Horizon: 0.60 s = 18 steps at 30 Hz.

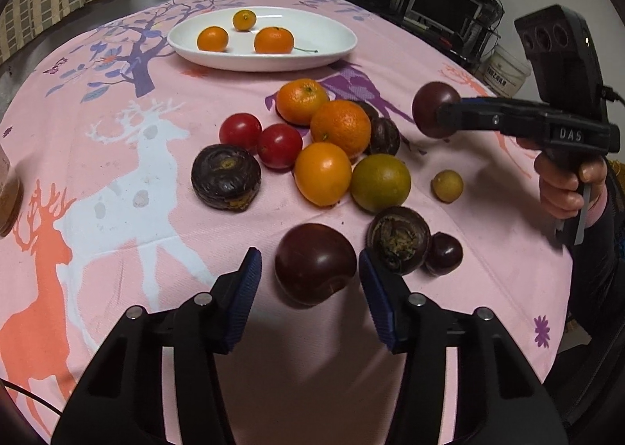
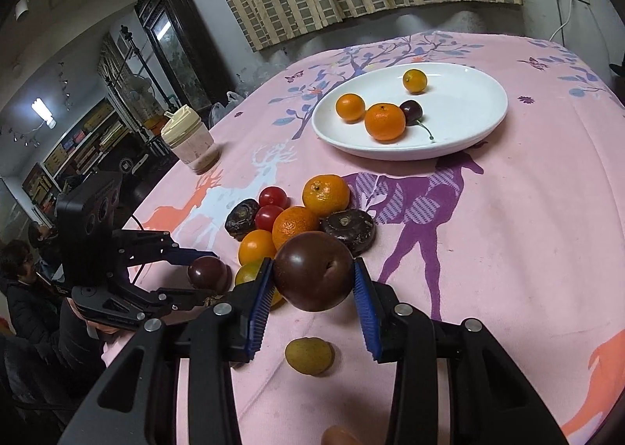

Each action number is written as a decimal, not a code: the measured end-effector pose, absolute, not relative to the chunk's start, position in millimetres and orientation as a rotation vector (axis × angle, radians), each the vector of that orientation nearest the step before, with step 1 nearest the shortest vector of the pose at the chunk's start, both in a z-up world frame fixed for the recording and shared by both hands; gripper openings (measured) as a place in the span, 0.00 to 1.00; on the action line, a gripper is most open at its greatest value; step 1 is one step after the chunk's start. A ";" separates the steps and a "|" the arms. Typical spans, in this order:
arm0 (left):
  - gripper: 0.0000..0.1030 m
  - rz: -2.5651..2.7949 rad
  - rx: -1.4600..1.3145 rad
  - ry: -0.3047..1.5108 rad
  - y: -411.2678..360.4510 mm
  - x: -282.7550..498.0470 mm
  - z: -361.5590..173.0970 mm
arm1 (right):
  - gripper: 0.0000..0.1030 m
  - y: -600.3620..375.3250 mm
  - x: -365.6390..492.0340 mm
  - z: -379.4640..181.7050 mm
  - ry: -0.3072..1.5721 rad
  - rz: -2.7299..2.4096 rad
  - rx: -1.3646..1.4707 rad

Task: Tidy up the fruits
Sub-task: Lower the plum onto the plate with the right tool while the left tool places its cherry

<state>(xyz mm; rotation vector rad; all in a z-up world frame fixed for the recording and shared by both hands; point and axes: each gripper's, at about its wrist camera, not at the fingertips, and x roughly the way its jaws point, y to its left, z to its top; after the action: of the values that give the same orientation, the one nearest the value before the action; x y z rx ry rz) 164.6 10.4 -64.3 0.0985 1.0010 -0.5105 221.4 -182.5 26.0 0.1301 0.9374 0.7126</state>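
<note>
While unsorted: two cherry tomatoes (image 1: 258, 139)

Glossy white glazed plate (image 1: 332, 50); matt woven pink cloth (image 1: 156, 230) over worktop; smooth shiny plum (image 1: 314, 263); ribbed blue pads (image 1: 244, 289) on tongs.

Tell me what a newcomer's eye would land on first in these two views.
Each gripper has a dark plum between its blue pads above the pink tablecloth: the left gripper frames one plum, the right gripper another plum. Beyond them a bright fruit pile of oranges and cherry tomatoes sits mid-table. Farther back, the white plate holds three small oranges and a cherry.
</note>
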 end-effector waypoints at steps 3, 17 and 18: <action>0.38 -0.521 0.076 1.001 12.7 165.8 -63.9 | 0.39 -182.5 221.1 26.7 0.932 0.709 0.129; 0.38 -0.475 -0.033 0.864 -5.0 266.1 14.7 | 0.39 -202.7 291.5 52.5 0.733 0.450 0.211; 0.38 -0.459 -0.039 0.858 -9.8 282.6 17.5 | 0.39 -201.7 306.3 51.8 0.719 0.421 0.201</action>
<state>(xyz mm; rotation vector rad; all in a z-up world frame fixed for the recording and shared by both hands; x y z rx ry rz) 282.6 -9.8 17.5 -0.0393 0.8579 -0.4586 306.3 -201.7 51.8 0.2014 0.7185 0.4207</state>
